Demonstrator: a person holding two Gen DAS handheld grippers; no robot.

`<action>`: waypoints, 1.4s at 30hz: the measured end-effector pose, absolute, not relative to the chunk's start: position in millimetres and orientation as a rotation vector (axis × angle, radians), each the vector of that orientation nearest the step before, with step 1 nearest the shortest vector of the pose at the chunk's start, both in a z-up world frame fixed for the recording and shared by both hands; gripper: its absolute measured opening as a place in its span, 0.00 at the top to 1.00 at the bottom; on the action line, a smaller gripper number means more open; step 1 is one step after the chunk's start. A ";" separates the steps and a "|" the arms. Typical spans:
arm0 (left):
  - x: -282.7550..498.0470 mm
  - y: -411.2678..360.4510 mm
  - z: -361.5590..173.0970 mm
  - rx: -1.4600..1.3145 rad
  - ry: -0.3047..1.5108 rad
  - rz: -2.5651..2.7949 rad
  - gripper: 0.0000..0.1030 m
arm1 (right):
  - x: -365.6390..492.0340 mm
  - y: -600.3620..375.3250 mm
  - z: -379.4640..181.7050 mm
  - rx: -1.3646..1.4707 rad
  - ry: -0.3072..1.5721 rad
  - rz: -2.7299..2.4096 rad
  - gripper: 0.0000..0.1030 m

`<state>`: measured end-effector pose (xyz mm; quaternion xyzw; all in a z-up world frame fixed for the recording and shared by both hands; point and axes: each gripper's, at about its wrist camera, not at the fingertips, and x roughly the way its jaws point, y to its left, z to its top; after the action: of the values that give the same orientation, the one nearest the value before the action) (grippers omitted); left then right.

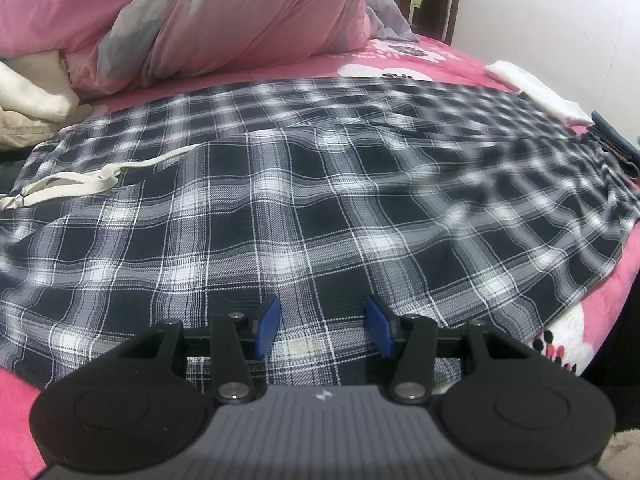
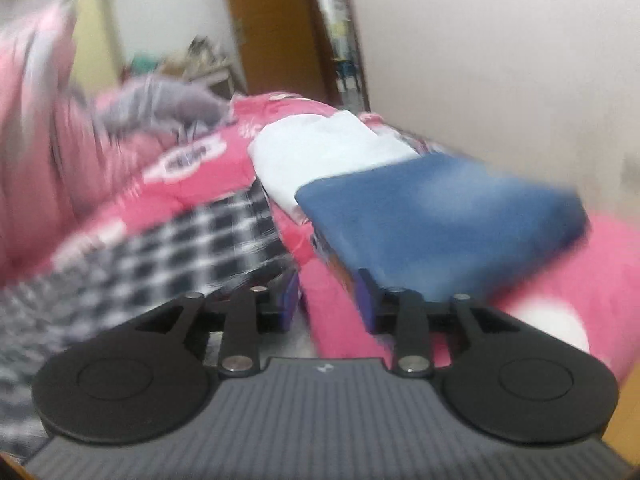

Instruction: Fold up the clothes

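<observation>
- Plaid garment (image 1: 304,208) lies spread flat on bed (image 1: 576,320).
- Left gripper (image 1: 323,326) hovers over near hem, fingers apart, empty.
- Right gripper (image 2: 329,306) fingers apart, empty; view blurred.
- Next: pinch hem edges w/ both, fold evenly, avoid drawstring (image 1: 72,184).

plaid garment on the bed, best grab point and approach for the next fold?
Probably the near hem of the plaid garment, just ahead of the open left gripper. It lies flat on the pink bedspread, so come in low from the near edge, pinch one corner of the hem and lift. Avoid the white drawstring end; it looks bunched.
</observation>
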<state>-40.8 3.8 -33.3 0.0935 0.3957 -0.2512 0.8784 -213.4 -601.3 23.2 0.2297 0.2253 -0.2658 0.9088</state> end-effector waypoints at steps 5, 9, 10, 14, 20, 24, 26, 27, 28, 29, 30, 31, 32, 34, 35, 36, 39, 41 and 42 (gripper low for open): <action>-39.0 3.5 -33.4 0.196 0.828 -0.522 0.51 | -299.6 -595.9 -5.0 1.008 0.431 -0.496 0.58; -38.8 4.4 -33.5 0.192 0.829 -0.524 0.51 | -324.8 -586.4 -46.7 1.356 0.389 -0.441 0.58; -39.1 4.8 -33.7 0.191 0.828 -0.525 0.51 | -326.8 -583.7 -54.6 1.411 0.379 -0.440 0.58; -39.7 5.9 -34.8 0.189 0.822 -0.527 0.51 | -319.1 -582.1 -69.2 1.486 0.364 -0.495 0.58; -40.9 8.8 -36.1 0.179 0.813 -0.532 0.51 | -311.3 -588.3 -78.3 1.481 0.320 -0.551 0.98; -43.0 5.6 -35.7 0.178 0.813 -0.529 0.51 | -306.5 -592.3 -52.9 1.319 0.249 -0.496 0.99; -43.4 5.6 -34.9 0.181 0.814 -0.530 0.51 | -308.1 -591.7 -31.0 1.168 0.236 -0.483 0.99; -43.7 5.7 -34.6 0.182 0.814 -0.530 0.51 | -311.1 -592.2 -31.2 1.154 0.247 -0.478 0.99; -44.1 5.1 -34.4 0.181 0.814 -0.529 0.51 | -314.0 -592.6 -32.2 1.143 0.259 -0.475 0.99; -44.5 4.6 -34.3 0.181 0.814 -0.529 0.51 | -316.7 -592.9 -39.6 1.152 0.282 -0.489 0.99; -44.9 4.4 -34.4 0.181 0.813 -0.529 0.51 | -317.4 -593.8 -50.2 1.156 0.318 -0.518 0.99; -44.6 4.5 -34.2 0.183 0.813 -0.531 0.51 | -317.9 -594.8 -60.5 1.160 0.352 -0.546 0.99; -44.3 4.4 -33.5 0.188 0.816 -0.534 0.51 | -316.5 -597.1 -67.8 1.167 0.370 -0.569 0.99; -43.8 4.1 -32.2 0.196 0.820 -0.539 0.51 | -320.5 -598.7 -74.0 1.173 0.361 -0.590 0.99; -43.6 4.3 -31.6 0.197 0.822 -0.542 0.51 | -322.6 -599.5 -76.5 1.174 0.357 -0.601 0.98; -43.6 4.3 -31.5 0.196 0.823 -0.543 0.51 | -324.7 -599.8 -73.9 1.158 0.358 -0.627 0.96; -43.6 4.8 -31.6 0.194 0.823 -0.546 0.51 | -331.3 -600.6 -66.0 1.110 0.361 -0.703 0.95; -44.6 7.0 -32.5 0.193 0.822 -0.546 0.51 | -335.0 -600.8 -60.4 1.078 0.363 -0.748 0.95; -45.7 7.0 -32.7 0.193 0.821 -0.546 0.51 | -331.3 -598.0 -54.9 1.064 0.363 -0.726 0.95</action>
<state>-45.7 7.0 -32.7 0.0924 0.3937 -0.2617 0.8764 -331.3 -598.0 -54.9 0.4932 0.1681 -0.3366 0.7843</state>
